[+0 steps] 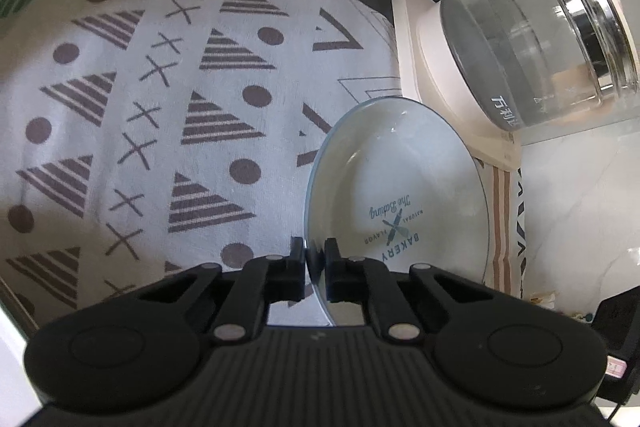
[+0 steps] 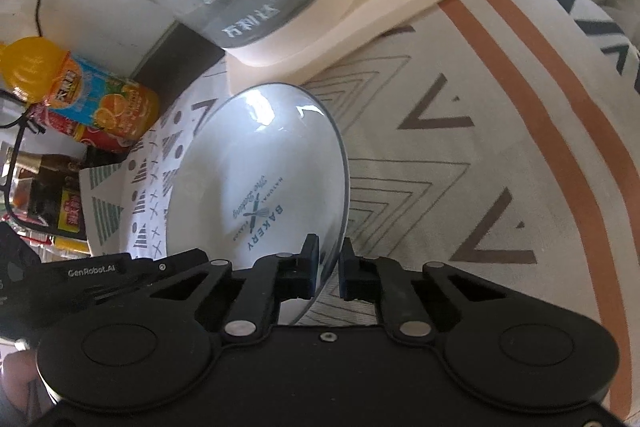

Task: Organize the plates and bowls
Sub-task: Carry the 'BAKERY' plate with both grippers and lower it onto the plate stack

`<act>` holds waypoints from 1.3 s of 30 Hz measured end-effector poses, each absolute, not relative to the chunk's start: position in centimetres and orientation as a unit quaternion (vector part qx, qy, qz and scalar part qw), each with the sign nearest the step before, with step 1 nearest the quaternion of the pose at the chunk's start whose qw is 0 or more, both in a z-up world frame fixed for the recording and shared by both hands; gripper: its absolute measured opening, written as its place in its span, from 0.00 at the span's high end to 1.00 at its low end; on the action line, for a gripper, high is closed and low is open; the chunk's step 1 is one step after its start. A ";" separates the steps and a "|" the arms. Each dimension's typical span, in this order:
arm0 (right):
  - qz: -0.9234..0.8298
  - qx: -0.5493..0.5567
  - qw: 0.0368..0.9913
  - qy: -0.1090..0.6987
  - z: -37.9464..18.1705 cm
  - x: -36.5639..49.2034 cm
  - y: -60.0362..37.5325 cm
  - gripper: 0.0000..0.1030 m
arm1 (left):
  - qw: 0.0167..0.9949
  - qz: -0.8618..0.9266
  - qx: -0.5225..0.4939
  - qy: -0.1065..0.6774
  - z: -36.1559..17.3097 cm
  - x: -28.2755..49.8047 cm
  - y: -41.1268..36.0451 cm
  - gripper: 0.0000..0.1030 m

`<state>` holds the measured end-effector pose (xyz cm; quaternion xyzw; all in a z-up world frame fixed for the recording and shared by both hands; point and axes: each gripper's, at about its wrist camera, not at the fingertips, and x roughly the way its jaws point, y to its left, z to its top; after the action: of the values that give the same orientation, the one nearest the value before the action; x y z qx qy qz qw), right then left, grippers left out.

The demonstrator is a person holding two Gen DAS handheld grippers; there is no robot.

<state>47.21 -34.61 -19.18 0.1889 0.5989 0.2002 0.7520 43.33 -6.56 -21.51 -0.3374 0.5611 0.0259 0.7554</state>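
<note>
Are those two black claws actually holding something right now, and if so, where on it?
Yes. Both hold the same white plate by its rim: the left gripper pinches one edge, the right gripper the opposite edge.

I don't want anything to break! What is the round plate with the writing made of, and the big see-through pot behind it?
The plate looks like glazed white ceramic or milky glass: it is glossy, shows bright reflections, and has a printed bakery logo. Both the left gripper and right gripper pinch its rim. The pot looks like clear glass with a shiny metal band, on a cream plastic base.
</note>
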 end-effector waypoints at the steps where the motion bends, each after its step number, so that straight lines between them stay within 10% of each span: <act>1: 0.205 0.197 0.750 0.597 -19.0 47.2 -34.6 0.90 | 0.756 0.026 -0.338 0.560 -21.3 43.3 -6.4 0.93; 39: 0.263 0.204 0.811 0.482 -6.3 39.5 -28.1 0.86 | 0.830 -0.001 -0.330 0.450 -9.1 36.1 0.4 0.93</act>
<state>39.52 -28.09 -6.34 0.2044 0.4820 0.2626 0.8105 36.09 0.41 -9.12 -0.3304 0.4502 -0.0007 0.8295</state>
